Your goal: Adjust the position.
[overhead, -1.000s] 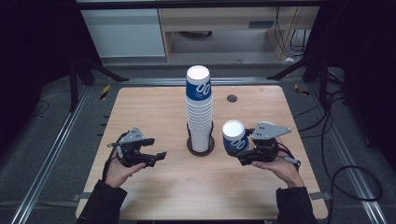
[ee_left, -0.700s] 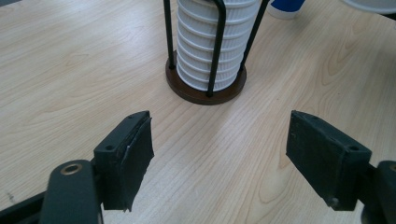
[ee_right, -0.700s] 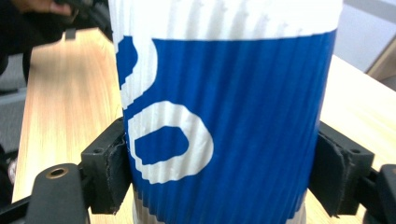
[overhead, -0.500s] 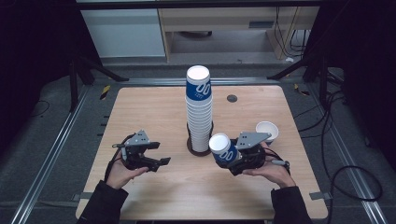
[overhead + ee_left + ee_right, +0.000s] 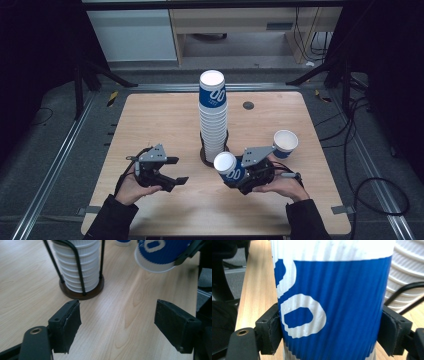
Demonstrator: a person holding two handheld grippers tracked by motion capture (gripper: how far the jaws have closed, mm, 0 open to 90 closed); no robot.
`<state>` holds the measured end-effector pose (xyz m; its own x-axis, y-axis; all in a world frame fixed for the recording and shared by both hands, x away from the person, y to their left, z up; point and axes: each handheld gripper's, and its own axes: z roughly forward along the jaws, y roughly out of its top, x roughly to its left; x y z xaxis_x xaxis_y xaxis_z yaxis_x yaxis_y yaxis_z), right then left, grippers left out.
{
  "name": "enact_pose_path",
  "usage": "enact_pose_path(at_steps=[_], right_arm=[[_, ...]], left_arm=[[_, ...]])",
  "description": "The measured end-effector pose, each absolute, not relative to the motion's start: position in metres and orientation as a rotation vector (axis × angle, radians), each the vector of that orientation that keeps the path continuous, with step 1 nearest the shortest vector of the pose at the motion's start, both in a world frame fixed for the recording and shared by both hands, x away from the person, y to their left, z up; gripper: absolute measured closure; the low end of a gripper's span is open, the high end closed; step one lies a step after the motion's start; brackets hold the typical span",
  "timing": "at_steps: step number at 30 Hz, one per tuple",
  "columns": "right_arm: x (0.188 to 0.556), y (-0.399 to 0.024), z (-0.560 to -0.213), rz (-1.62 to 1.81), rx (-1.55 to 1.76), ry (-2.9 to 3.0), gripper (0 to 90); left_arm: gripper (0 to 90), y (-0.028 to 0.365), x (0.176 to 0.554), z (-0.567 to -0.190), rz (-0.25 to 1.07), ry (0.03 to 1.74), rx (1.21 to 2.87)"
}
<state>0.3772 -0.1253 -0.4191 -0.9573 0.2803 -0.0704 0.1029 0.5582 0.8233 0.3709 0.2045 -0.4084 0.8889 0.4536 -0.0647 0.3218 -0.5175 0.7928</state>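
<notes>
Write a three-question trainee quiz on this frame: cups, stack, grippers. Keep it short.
1. True or false: the right gripper is clamped on a blue-and-white cup.
2. What holds the tall cup stack upright? A) a black wire holder on a round base B) a cardboard box C) the left gripper
3. Where does the loose cup stand?

Key
1. True; both pads press its sides.
2. A. The left gripper is open, holding nothing.
3. Upright on the table, just beyond the right gripper, on the stack's right.

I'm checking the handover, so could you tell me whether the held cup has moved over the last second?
Yes. The cup in the right gripper has come down and leftward, toward the stack's base.
</notes>
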Motion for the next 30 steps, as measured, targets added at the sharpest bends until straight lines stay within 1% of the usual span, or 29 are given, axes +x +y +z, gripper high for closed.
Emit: enact_pose_path(at_steps=[11, 18, 30], right_arm=[[0.381, -0.104, -0.43, 1.3, 0.237, 2.661, 20.0], [0.384, -0.089, -0.434, 1.268, 0.18, 2.696, 20.1], [0.381, -0.066, -0.444, 1.2, 0.076, 2.748, 20.1]], left_arm=[[18.1, 0.188, 0.366, -0.408, 0.124, 0.499, 2.175], [17.4, 0.18, 0.362, -0.403, 0.11, 0.465, 2.177], [16.8, 0.165, 0.361, -0.407, 0.085, 0.43, 2.219]])
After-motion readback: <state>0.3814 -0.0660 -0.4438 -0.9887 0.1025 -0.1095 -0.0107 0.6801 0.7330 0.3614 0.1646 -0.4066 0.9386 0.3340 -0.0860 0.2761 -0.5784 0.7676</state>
